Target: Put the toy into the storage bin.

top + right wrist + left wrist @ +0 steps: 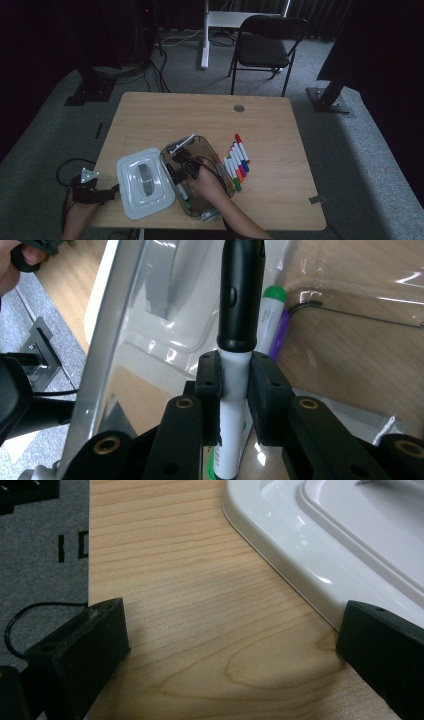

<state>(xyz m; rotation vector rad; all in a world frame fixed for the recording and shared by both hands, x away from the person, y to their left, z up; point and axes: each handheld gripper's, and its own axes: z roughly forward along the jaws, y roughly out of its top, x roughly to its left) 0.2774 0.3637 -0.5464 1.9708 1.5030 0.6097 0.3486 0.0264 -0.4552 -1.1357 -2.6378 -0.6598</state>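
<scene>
Now right claw (235, 377) clamped on black-capped marker (239, 305) inside clear bin (220, 162) — left claw (225, 645) wide open, empty.

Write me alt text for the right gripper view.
The right tool is shut on a black-capped marker inside a clear plastic bin, above a green-capped marker lying on the bin's floor. The white lid shows through the bin's wall.
</scene>
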